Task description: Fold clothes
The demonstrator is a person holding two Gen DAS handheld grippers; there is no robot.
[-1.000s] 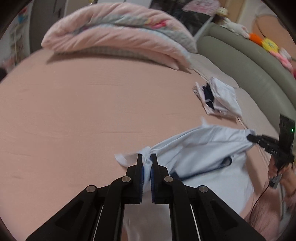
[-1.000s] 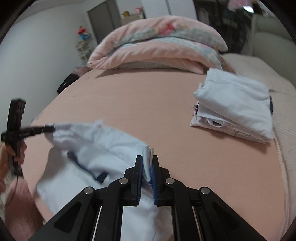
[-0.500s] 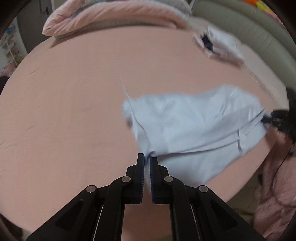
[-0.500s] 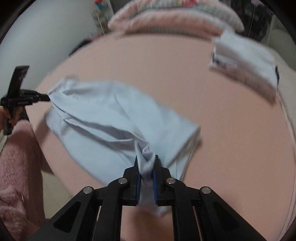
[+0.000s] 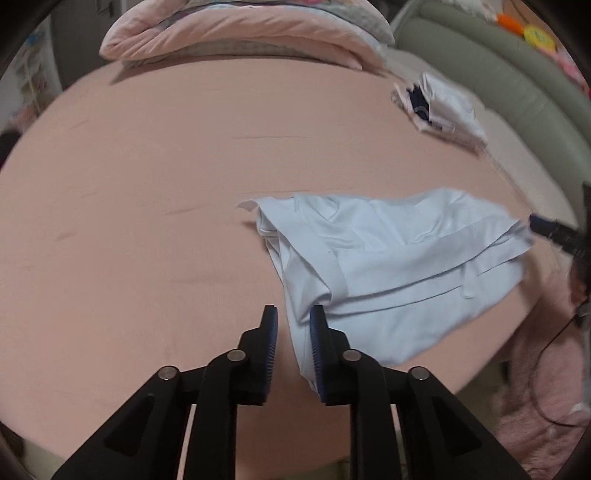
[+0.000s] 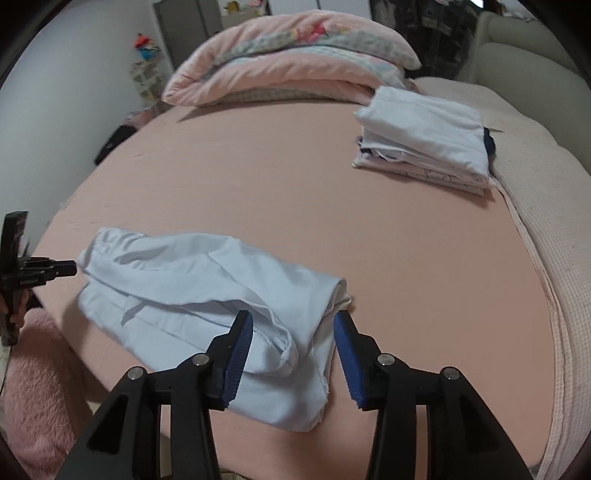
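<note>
A pale blue garment (image 5: 388, 266) (image 6: 207, 288) lies loosely folded near the front edge of the pink bed sheet (image 5: 147, 221) (image 6: 295, 192). My left gripper (image 5: 293, 310) stands at the garment's left fold with its jaws opening. The cloth's edge lies slack between the pads, not pinched. My right gripper (image 6: 292, 315) is over the garment's right end, its jaws opening wide, with a bunched fold loose between them. Each gripper also shows in the other view: the right gripper (image 5: 550, 227) at the cloth's far corner, the left gripper (image 6: 68, 268) likewise.
A stack of folded white clothes (image 5: 443, 107) (image 6: 424, 136) sits at the back right. A rolled pink quilt (image 5: 240, 33) (image 6: 288, 59) lies along the far side. A cream blanket (image 6: 535, 221) borders the right, and a fuzzy pink sleeve (image 6: 33, 369) shows by the bed's edge.
Both grippers were shut on the garment, carrying it up and over. It now lies flat on the bed, and both pairs of jaws have parted and released it.
</note>
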